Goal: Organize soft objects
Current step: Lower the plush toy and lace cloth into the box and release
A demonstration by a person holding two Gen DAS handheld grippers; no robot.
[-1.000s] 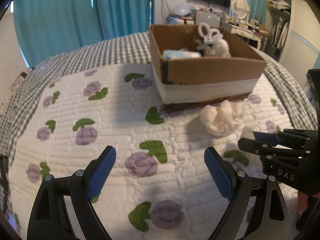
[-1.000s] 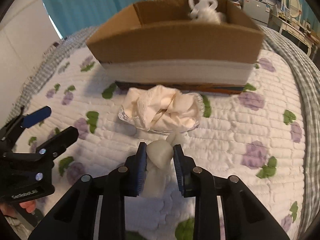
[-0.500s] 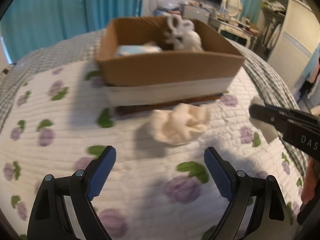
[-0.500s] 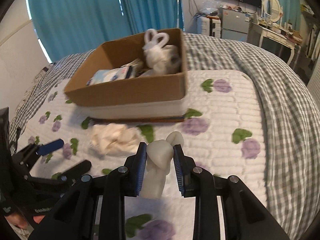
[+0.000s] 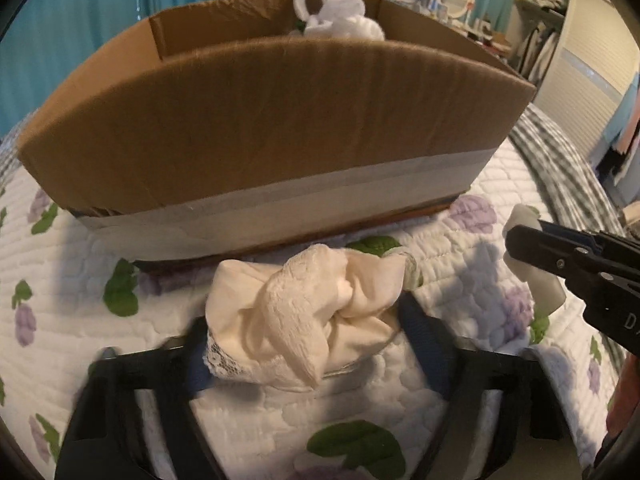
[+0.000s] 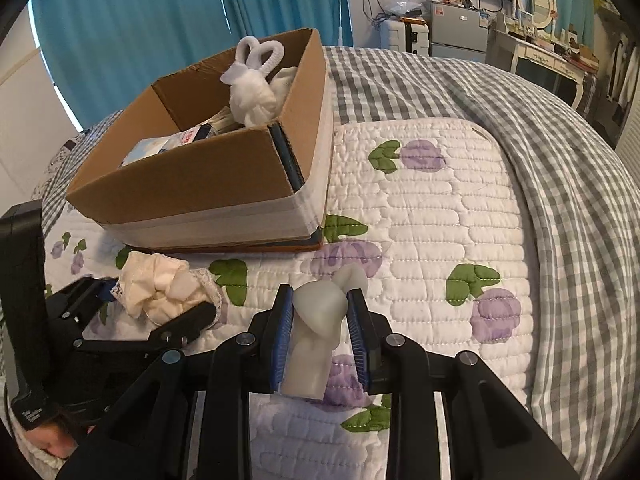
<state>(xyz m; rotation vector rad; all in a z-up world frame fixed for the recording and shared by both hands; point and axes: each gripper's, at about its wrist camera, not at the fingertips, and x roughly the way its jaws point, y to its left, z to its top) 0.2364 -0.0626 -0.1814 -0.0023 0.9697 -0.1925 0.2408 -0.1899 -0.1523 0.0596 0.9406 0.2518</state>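
Observation:
A crumpled cream cloth with lace trim (image 5: 308, 328) lies on the quilt just in front of the cardboard box (image 5: 280, 128). My left gripper (image 5: 304, 344) is open, its fingers on either side of the cloth; it also shows in the right wrist view (image 6: 160, 300). My right gripper (image 6: 320, 320) is shut on a white soft toy (image 6: 318, 328) and holds it above the quilt, right of the box; the toy also shows in the left wrist view (image 5: 534, 276). The box (image 6: 208, 184) holds a white fluffy bunny (image 6: 254, 88) and a light blue packet (image 6: 168, 146).
The floral quilt (image 6: 432, 216) lies over a grey checked bedspread (image 6: 560, 152). Teal curtains (image 6: 140, 20) hang behind the bed. A dresser with a mirror (image 6: 540, 40) and a fridge stand at the far right.
My left gripper has moved forward and down to straddle the cream cloth by the box. My right gripper, still holding the white toy, has swung right and away from the box.

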